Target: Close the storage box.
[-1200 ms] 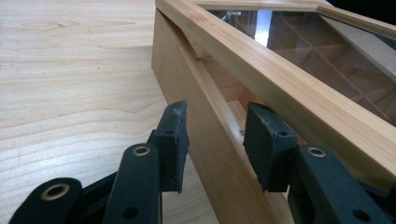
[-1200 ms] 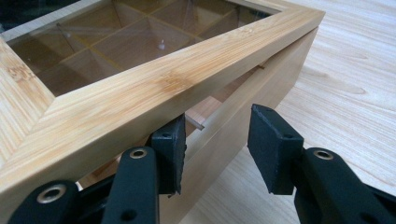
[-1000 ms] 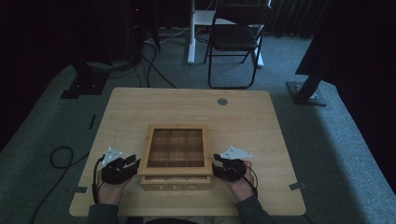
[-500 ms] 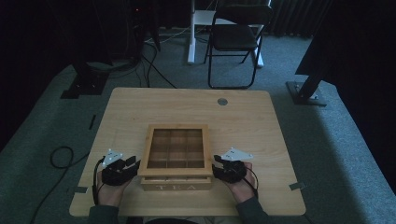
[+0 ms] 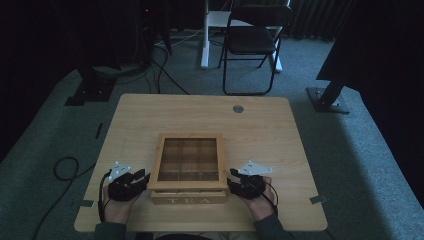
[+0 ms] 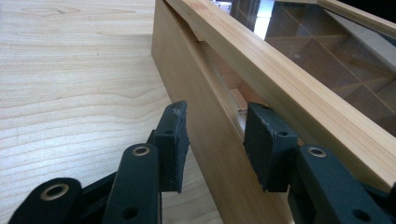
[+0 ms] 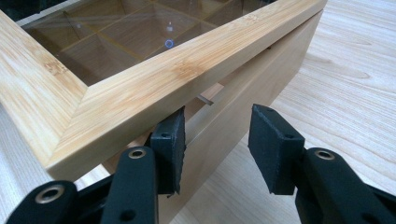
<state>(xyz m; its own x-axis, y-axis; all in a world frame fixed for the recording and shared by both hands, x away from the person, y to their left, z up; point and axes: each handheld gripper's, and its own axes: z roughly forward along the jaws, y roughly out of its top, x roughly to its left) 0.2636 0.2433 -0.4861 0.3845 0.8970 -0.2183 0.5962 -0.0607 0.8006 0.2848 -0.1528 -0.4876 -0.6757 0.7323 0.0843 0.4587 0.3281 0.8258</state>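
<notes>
Now tea box (image 5: 189, 167) btwn both hand-held grippers, lid ajar.

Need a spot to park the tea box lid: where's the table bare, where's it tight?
Bare: the far strip of the table between the tea box and the round grommet, plus the left and right margins beside the box. Tight: the near edge, where the left gripper and right gripper flank the box's front corners.

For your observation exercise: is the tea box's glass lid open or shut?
Slightly open: the lid is lifted off the tea box; both gripper views show a gap under its frame.
</notes>
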